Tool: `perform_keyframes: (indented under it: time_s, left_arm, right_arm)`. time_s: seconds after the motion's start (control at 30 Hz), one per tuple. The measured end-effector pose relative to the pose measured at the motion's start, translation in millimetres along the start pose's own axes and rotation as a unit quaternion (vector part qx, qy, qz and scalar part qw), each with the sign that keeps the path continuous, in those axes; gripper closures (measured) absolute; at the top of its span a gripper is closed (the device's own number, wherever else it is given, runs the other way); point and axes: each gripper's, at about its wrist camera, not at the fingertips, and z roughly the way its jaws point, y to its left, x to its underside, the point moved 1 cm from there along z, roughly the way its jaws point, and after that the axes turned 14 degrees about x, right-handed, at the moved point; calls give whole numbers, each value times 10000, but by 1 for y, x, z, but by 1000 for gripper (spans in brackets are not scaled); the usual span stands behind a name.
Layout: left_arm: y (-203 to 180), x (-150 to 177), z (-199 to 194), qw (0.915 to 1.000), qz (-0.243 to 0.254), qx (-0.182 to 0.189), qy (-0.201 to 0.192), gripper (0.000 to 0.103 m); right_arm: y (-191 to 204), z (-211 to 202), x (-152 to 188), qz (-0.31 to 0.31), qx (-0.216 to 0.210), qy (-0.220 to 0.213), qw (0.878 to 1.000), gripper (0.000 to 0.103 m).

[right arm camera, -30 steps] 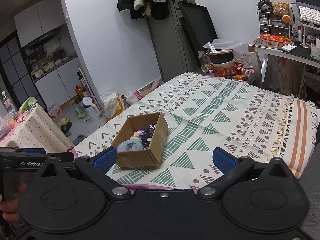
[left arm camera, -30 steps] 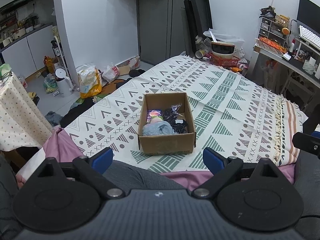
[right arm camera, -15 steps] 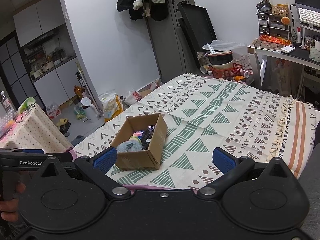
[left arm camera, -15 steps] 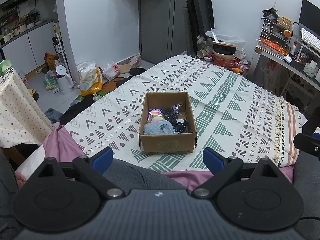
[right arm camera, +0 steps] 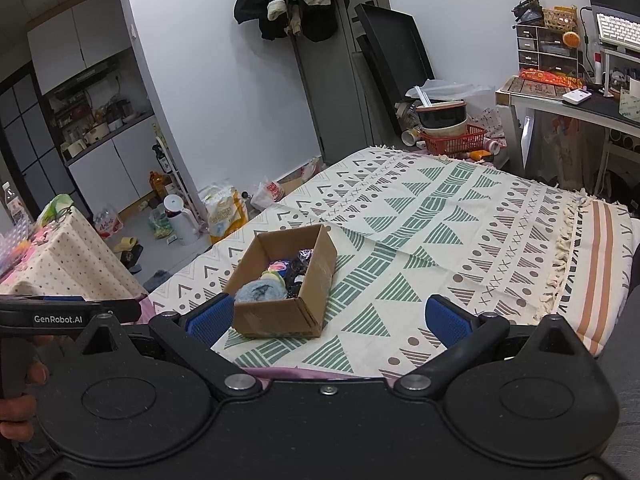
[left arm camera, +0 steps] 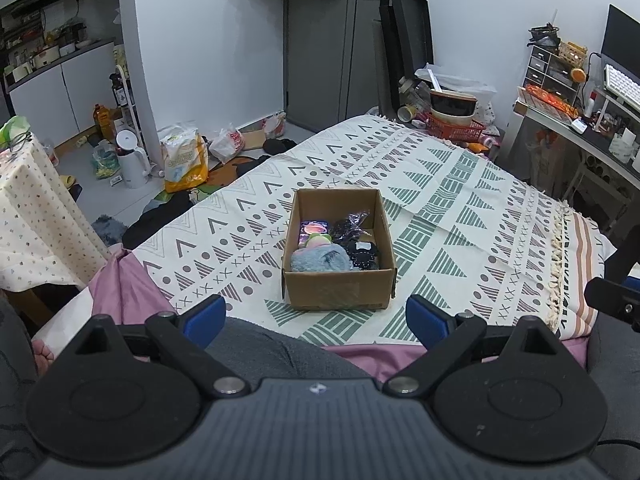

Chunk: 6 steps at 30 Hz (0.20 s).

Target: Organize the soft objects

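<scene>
An open cardboard box (left arm camera: 339, 292) (right arm camera: 280, 316) sits on the patterned bedspread (left arm camera: 460, 216) (right arm camera: 420, 216) near its front edge. Inside lie a fluffy blue-grey soft thing (left arm camera: 318, 260) (right arm camera: 260, 293), a pink and green piece (left arm camera: 314, 236), and dark bundles (left arm camera: 358, 240). My left gripper (left arm camera: 316, 318) hovers open in front of the box, above a grey-clad knee, with nothing between its blue pads. My right gripper (right arm camera: 328, 318) is also open and empty, to the right of the box and held back from the bed.
A small table with a dotted cloth (left arm camera: 36, 216) stands at the left. Bags, a white kettle (left arm camera: 130, 160) and bottles clutter the floor beyond the bed. A red basket with bowls (left arm camera: 454, 122) sits at the far end, a desk (left arm camera: 580, 132) at the right.
Both grippers have drawn back and risen a little, so the box looks slightly farther away. Nothing in the box has moved and both grippers stay open.
</scene>
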Motion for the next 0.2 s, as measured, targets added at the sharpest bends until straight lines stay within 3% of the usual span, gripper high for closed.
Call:
perform_keyframes:
  time_s: [0.2]
  left_arm:
    - [-1, 2, -4, 9999, 60, 96, -81, 7]
  right_arm:
    - [5, 3, 1, -43, 28, 36, 10000, 0]
